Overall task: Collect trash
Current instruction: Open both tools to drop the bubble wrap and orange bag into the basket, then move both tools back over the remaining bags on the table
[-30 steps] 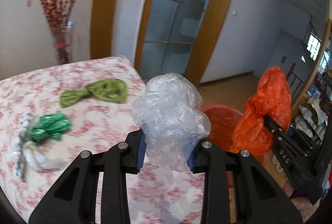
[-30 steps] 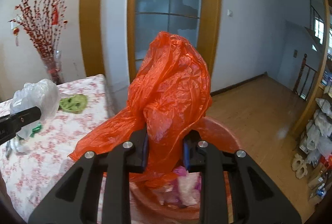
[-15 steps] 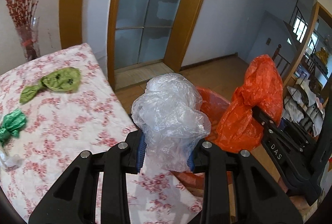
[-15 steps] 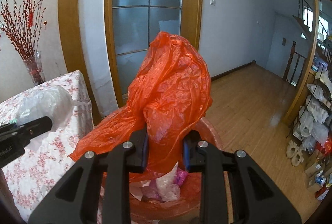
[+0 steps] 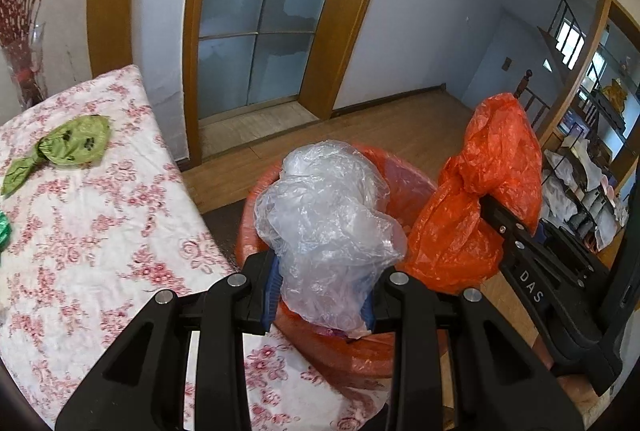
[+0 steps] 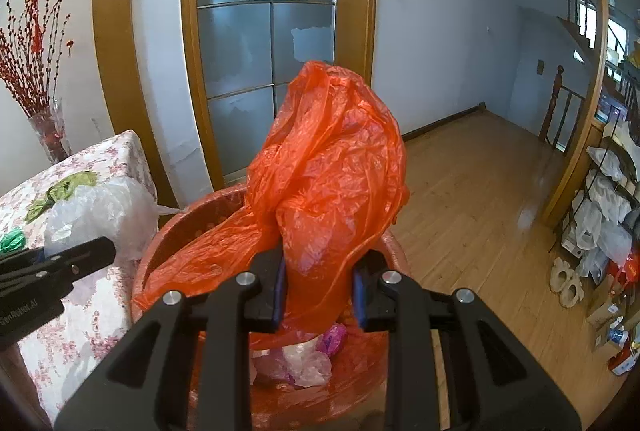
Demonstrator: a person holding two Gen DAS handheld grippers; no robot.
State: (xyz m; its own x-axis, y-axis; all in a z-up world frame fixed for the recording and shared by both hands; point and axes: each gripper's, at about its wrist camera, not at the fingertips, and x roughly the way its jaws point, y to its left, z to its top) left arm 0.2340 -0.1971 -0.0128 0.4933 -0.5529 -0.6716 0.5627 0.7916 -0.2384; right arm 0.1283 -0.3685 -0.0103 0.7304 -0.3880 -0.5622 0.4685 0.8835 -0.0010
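Note:
My left gripper point(image 5: 320, 295) is shut on a crumpled clear plastic bag point(image 5: 324, 219), which hangs over the near rim of a round bin lined with orange plastic point(image 5: 408, 179). My right gripper point(image 6: 320, 287) is shut on a crumpled orange plastic bag point(image 6: 332, 159) and holds it above the same bin point(image 6: 180, 223), where pink and white scraps point(image 6: 308, 359) lie inside. The right gripper with its orange bag point(image 5: 492, 167) shows at the right of the left wrist view. The left gripper's clear bag point(image 6: 100, 207) shows at the left of the right wrist view.
A table with a red-flowered cloth point(image 5: 88, 231) stands left of the bin, bearing a green bag point(image 5: 68, 145). A vase of red branches point(image 6: 44, 119) stands at the table's back. Behind are a glass-paned door point(image 5: 264, 15), wooden floor point(image 6: 480, 183) and cluttered shelves point(image 6: 608, 223) at right.
Both grippers have swung right from over the table to the bin and sunk a little. The bags stay gripped. The table trash has slid left in the views.

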